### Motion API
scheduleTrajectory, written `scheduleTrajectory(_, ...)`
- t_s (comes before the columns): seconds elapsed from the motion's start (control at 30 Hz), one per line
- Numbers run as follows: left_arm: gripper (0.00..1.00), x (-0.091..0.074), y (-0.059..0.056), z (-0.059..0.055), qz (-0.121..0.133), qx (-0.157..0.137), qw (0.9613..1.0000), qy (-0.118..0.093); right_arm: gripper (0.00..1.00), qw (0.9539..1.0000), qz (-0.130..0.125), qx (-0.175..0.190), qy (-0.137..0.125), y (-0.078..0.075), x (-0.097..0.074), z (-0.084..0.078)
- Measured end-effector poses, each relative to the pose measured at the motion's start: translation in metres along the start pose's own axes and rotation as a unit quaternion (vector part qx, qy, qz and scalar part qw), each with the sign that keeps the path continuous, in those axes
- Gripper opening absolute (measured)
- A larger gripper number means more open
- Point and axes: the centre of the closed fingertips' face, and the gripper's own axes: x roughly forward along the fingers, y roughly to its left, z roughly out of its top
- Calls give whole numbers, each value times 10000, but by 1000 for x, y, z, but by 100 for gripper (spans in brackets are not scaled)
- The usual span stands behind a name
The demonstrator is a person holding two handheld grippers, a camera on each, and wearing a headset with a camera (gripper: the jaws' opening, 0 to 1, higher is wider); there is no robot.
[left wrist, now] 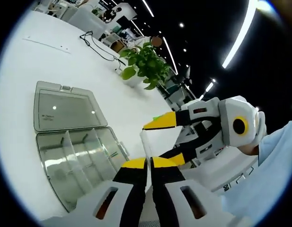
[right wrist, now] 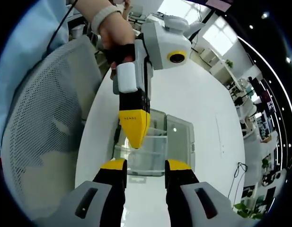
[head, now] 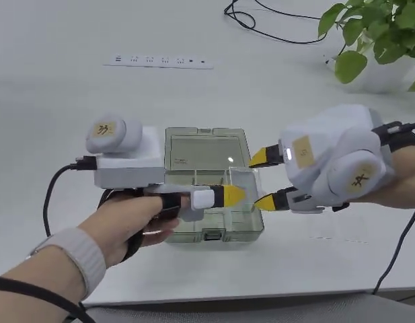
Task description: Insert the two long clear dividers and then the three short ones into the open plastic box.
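Over the box point(head: 200, 151) at frame centre, the left gripper point(head: 233, 195) has its jaws clenched on a clear divider point(head: 246, 180), whose edge sits between the spread jaws of the right gripper point(head: 259, 182).

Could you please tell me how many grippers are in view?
2: the left gripper above the plastic box, shut on a clear divider; the right gripper open, to its right.
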Motion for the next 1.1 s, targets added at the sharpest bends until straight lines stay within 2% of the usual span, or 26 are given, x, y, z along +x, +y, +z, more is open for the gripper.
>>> scheduleTrajectory(0.33, 0, -2, -3, 1, -180, -135, 9997, -83, 33, 9999, -51, -105, -41, 0, -3, 3)
scheduleTrajectory(0.47, 0, -4, -7, -3, -314, 127, 9994, 0, 34, 9998, -34, 106, -151, -2, -7, 5)
scheduleTrajectory(0.63, 0, -7, -7, -13, -445, 624, 9969, 165, 41, 9973, 191, 583, -410, -2, -16, 6)
scheduleTrajectory(0.67, 0, -7, -7, -15, -493, 831, 9951, 231, 41, 9960, 245, 698, -495, -3, -19, 7)
scheduleTrajectory(0.7, 0, -7, -8, -15, -516, 902, 9943, 235, 41, 9955, 285, 744, -516, -3, -20, 7)
scheduleTrajectory(0.73, 0, -8, -9, -16, -572, 1085, 9921, 249, 41, 9938, 441, 871, -526, 0, -23, 6)
scheduleTrajectory(0.77, 0, -9, -10, -16, -604, 1138, 9913, 270, 41, 9929, 491, 930, -559, -1, -25, 6)
scheduleTrajectory(0.9, 0, -11, -12, -18, -756, 1594, 9838, 326, 39, 9875, 857, 1118, -701, 3, -31, 7)
scheduleTrajectory(0.93, 0, -11, -12, -18, -765, 1842, 9794, 322, 38, 9851, 940, 1244, -728, 1, -30, 3)
scheduleTrajectory(0.97, 0, -11, -13, -19, -822, 1929, 9772, 338, 38, 9841, 981, 1269, -766, 0, -30, 4)
scheduleTrajectory(1.03, 0, -12, -10, -19, -820, 2140, 9727, 352, 37, 9788, 1223, 1423, -827, 5, -33, 9)
scheduleTrajectory(1.07, 0, -12, -11, -19, -863, 2343, 9678, 317, 37, 9749, 1357, 1569, -804, 8, -35, 11)
scheduleTrajectory(1.1, 0, -12, -11, -20, -871, 2380, 9668, 335, 37, 9764, 1320, 1504, -809, 5, -34, 12)
